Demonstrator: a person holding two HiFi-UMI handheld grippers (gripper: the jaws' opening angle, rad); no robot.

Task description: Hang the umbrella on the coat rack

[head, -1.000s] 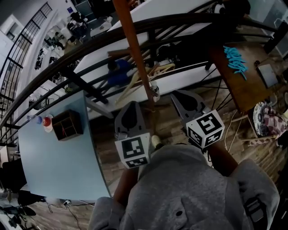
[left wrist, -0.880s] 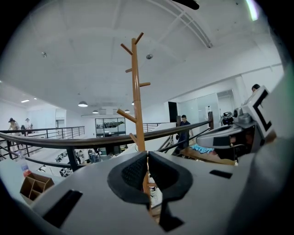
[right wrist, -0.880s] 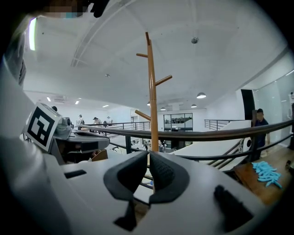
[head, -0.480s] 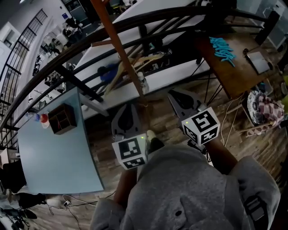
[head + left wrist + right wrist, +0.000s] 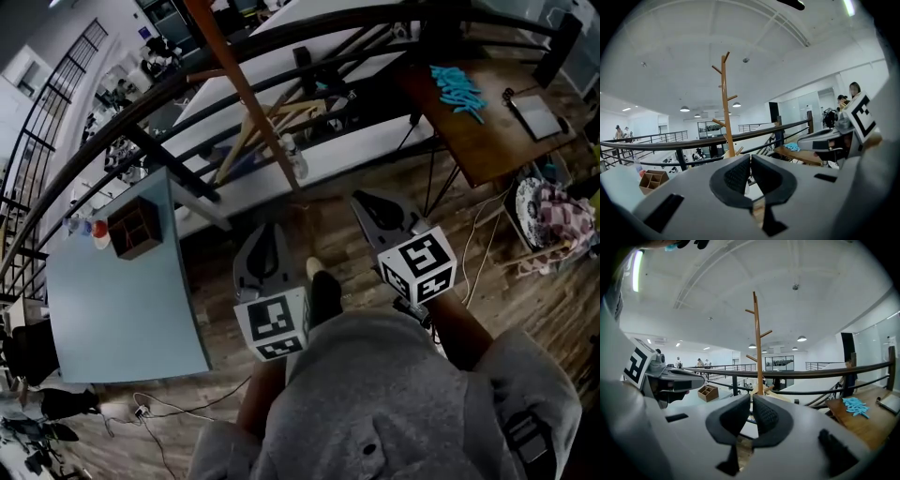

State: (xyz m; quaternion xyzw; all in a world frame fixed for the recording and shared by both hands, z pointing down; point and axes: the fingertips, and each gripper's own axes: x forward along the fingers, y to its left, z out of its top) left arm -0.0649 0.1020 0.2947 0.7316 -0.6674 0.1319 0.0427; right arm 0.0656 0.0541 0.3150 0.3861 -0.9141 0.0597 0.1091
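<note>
Umbrella shows in neither view clearly, coat rack (image 5: pixel 246 98) stands upper centre; left gripper (image 5: pixel 750 164) and right gripper (image 5: pixel 751 401) jaws are closed empty, so likely find and grip the umbrella first.

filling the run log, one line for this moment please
left hand-held gripper: shut, empty | right hand-held gripper: shut, empty | coat rack: upright ahead, pegs bare

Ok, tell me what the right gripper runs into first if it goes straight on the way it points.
Most likely the coat rack: its pole rises almost dead ahead of the shut right gripper, in front of the black railing. Nothing nearer shows, though depth is hard to judge.
</note>
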